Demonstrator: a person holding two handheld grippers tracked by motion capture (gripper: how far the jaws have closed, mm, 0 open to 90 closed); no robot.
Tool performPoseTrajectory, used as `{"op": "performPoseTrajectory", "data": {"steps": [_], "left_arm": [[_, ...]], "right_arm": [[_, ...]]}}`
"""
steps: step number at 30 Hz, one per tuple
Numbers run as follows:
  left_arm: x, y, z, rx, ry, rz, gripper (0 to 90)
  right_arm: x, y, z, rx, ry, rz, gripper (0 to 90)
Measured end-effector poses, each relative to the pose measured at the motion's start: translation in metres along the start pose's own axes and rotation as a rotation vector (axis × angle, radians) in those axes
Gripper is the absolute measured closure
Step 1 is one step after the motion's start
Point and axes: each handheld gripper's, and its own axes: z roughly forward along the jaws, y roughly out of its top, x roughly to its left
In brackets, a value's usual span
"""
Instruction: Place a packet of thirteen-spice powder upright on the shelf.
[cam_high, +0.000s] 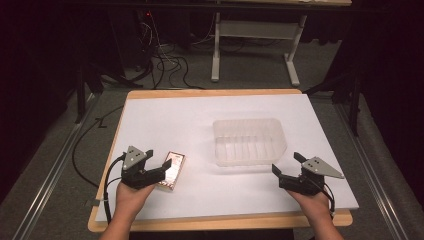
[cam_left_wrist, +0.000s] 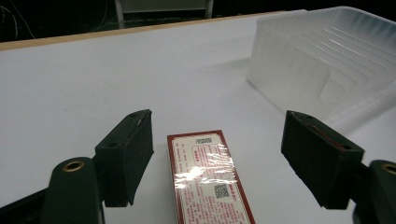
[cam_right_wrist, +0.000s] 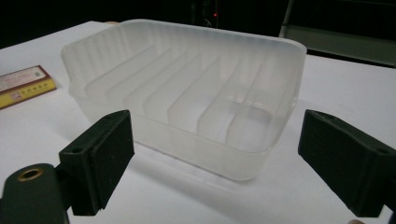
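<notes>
The left hand-held gripper (cam_left_wrist: 217, 154) straddles the glossy red-edged cardboard box (cam_left_wrist: 210, 179), jaws apart, untouching; closing off-centre could skid it. The right hand-held gripper (cam_right_wrist: 215, 163) gapes empty near the clear ribbed plastic tray (cam_right_wrist: 187, 93).

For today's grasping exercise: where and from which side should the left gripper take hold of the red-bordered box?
Probably across its two long sides, coming from its near short end. The red-bordered box lies flat on the white table, and the left gripper already straddles it with open jaws, pads clear of both edges.
</notes>
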Motion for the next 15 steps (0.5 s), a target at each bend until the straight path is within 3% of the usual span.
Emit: {"op": "performPoseTrajectory", "data": {"steps": [7,15], "left_arm": [[-0.0028,-0.0019,0.0046,0.012,-0.01,0.006,25.6],[-0.0025,-0.0021,0.0041,0.016,-0.003,0.011,24.9]], "right_arm": [[-0.0049,-0.0012,-0.0007,0.004,-0.017,0.024,9.8],[-0.0052,-0.0014,0.0,0.001,-0.023,0.019,9.1]]}}
